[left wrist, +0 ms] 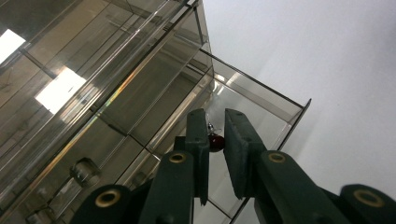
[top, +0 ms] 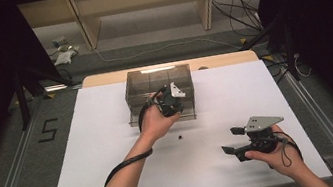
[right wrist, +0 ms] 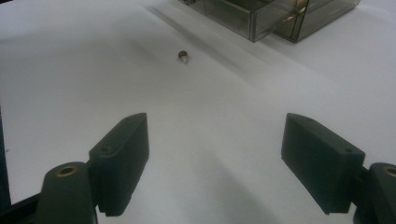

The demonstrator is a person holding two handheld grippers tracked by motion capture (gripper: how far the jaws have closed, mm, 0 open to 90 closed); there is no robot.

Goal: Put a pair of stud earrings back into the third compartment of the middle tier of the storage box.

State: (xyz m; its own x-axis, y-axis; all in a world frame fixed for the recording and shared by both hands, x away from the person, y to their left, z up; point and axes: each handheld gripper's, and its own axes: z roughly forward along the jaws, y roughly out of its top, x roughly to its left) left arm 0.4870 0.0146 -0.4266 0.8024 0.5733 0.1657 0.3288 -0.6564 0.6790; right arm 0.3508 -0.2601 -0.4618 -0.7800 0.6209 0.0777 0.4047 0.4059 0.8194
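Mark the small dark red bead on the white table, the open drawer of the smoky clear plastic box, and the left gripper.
small dark red bead (right wrist: 183, 56), right gripper view, its rounded top.
open drawer (left wrist: 261, 100), left gripper view, clear side wall.
left gripper (left wrist: 215, 126), left gripper view, between its fingertips.

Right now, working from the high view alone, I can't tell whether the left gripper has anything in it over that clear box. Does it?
Observer: Yes. The left gripper is closed on a small dark red bead, above the open drawer.
Operator: And the speck on the table?
Observer: The right gripper view shows a second bead, dark red with a pale end, lying apart from the box.
Operator: The right gripper?
Observer: The right gripper has its jaws wide apart, with nothing between them.
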